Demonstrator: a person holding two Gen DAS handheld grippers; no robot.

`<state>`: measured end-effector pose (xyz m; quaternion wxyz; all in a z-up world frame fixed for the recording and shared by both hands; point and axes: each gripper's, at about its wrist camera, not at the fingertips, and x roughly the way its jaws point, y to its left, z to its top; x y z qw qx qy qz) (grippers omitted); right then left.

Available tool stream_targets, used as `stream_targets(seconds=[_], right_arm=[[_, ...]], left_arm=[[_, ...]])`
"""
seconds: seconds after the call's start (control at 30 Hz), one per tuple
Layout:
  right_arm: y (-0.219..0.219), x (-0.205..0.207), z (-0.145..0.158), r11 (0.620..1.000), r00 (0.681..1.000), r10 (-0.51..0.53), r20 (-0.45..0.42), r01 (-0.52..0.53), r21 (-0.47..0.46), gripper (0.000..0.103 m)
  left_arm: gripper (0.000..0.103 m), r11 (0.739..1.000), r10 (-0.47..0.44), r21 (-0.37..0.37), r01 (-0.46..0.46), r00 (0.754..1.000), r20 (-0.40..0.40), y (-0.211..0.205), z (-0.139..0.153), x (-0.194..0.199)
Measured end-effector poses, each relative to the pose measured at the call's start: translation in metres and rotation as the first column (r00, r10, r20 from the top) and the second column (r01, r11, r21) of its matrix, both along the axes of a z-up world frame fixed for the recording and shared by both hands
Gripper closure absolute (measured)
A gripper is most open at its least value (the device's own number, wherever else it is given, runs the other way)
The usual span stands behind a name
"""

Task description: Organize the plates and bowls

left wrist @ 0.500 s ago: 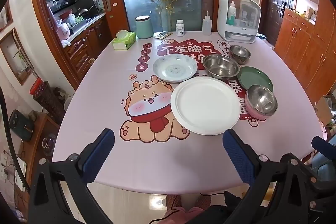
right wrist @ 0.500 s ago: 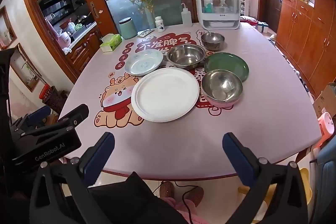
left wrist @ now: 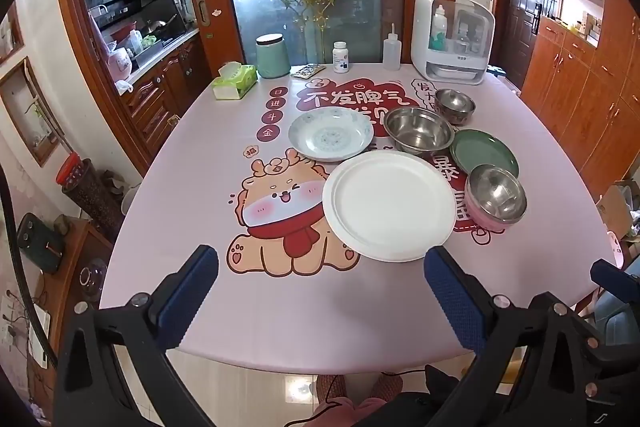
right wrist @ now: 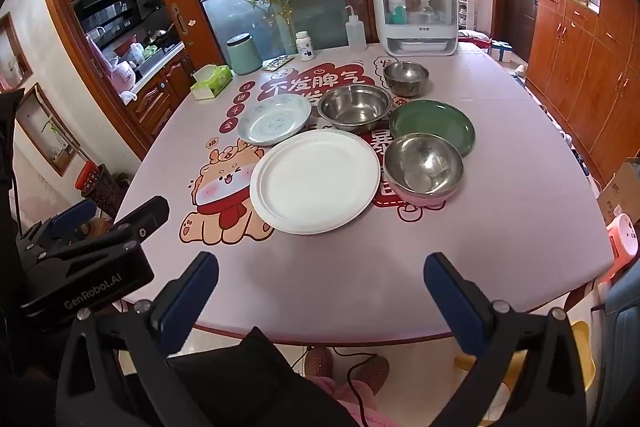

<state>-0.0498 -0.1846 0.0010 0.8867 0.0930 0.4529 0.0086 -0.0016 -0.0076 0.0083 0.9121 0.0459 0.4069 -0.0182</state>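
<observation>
On the pink table (left wrist: 280, 307) lie a large white plate (left wrist: 388, 205), a patterned white dish (left wrist: 331, 139) and a green plate (left wrist: 484, 151). A big steel bowl (left wrist: 418, 131), a small steel bowl (left wrist: 455, 105) and a steel bowl with a pink base (left wrist: 496, 197) stand around them. The same white plate (right wrist: 314, 181), green plate (right wrist: 434, 125) and pink-based bowl (right wrist: 424, 167) show in the right wrist view. My left gripper (left wrist: 322, 259) hovers open over the near table edge. My right gripper (right wrist: 322, 267) is open too, short of the plates.
At the table's far side stand a white appliance (left wrist: 452, 39), a squeeze bottle (left wrist: 391, 51), a pill bottle (left wrist: 341, 57), a green canister (left wrist: 273, 57) and a tissue box (left wrist: 235, 81). Wooden cabinets (left wrist: 592, 95) line the right. A person's slippered feet (right wrist: 346, 367) show under the table.
</observation>
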Motion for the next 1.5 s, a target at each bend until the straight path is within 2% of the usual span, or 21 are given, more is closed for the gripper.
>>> stream_targets(seconds=[1.1,1.5], right_arm=[[0.000,0.006,-0.001,1.000,1.000,-0.001,-0.005,0.001,0.003,0.000],[-0.016,0.003,-0.005,1.000,1.000,-0.007,-0.022,0.007,0.013,0.000]], left_arm=[[0.001,1.000,0.011,0.002,-0.011,1.000,-0.005,0.004,-0.004,0.004],[0.001,1.000,0.021,0.002,-0.021,0.999,-0.025,-0.007,-0.015,0.007]])
